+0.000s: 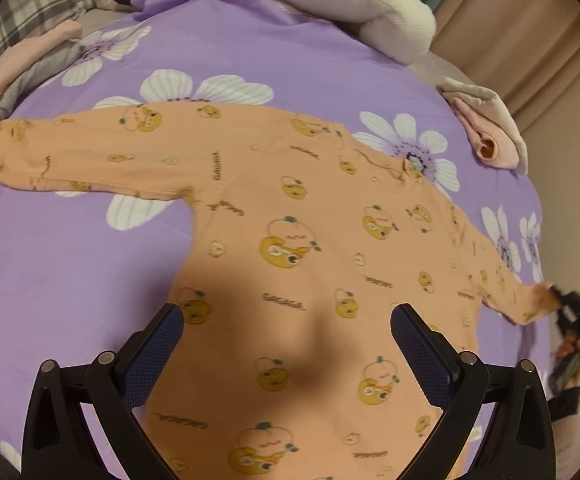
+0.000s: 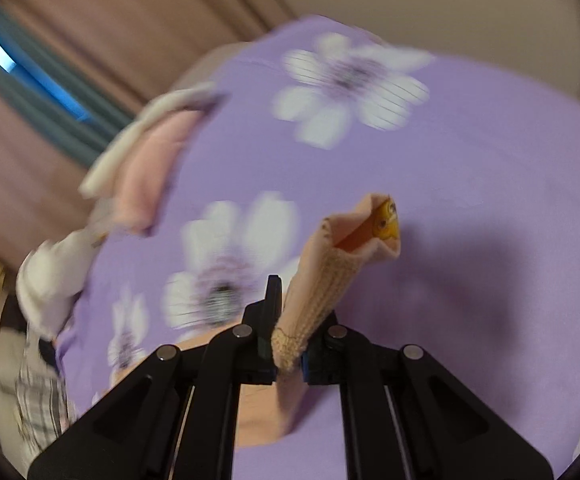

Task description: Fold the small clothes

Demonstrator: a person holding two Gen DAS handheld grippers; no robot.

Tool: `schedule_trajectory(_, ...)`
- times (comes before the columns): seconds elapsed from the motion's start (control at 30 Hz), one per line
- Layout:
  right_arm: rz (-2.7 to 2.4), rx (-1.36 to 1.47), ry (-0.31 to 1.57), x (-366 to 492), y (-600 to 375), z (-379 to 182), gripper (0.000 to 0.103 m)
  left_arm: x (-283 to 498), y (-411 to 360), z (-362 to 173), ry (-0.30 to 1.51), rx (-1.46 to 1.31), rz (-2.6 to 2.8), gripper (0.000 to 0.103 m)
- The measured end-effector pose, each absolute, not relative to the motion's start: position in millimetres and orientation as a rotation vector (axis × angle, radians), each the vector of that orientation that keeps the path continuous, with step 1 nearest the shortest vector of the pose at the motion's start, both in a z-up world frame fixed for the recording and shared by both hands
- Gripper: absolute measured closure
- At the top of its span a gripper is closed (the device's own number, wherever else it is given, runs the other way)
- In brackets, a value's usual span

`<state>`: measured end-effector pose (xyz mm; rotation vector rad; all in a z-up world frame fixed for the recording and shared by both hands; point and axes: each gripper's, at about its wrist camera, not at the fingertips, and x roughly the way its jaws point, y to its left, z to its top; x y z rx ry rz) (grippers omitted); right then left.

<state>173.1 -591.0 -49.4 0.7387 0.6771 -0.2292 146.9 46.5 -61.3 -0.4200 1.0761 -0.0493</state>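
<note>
Pinching orange shirt [image 1: 290, 208] cuff, right tongs [image 2: 288, 320] angled down; left tongs [image 1: 286, 320] gaping, empty, above shirt.

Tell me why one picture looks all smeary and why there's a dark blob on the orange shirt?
Right wrist view: the flowered purple sheet is streaked by motion blur, while the gripped sleeve cuff stays fairly sharp. Left wrist view: mostly sharp, edges bent by the fisheye; the blob on the orange shirt is a soft shadow between the left gripper's fingers.
</note>
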Motion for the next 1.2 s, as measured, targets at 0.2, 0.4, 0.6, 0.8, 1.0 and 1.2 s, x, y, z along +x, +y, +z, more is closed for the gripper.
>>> schedule_trajectory(0.2, -0.079, 0.563, 0.656, 194.7, -493.9, 25.4, 0.095, 136.0, 68.2, -59.3, 1.064, -0.449, -0.062, 0.001)
schedule_trajectory(0.4, 0.073, 0.424, 0.654, 217.4, -378.3, 70.8, 0.095, 125.5, 104.5, -54.7, 1.042, -0.495, -0.052, 0.001)
schedule_trajectory(0.6, 0.196, 0.271, 0.652, 237.2, -256.1, 82.7, 0.095, 113.9, 145.0, -47.3, 1.009, -0.505, 0.016, 0.001)
schedule_trajectory(0.8, 0.254, 0.069, 0.706, 247.6, -145.1, 32.3, 0.095, 105.1, 178.6, -49.9, 0.994, -0.538, 0.053, 0.001)
schedule_trajectory(1.0, 0.253, -0.301, 0.793, 230.5, -57.4, -55.9, 0.091, 104.8, 196.4, -58.5, 0.994, -0.567, 0.070, 0.001)
schedule_trajectory(1.2, 0.307, -0.583, 0.868, 208.5, -16.3, -121.5, 0.049, 114.7, 199.9, -62.3, 0.999, -0.580, 0.059, 0.001)
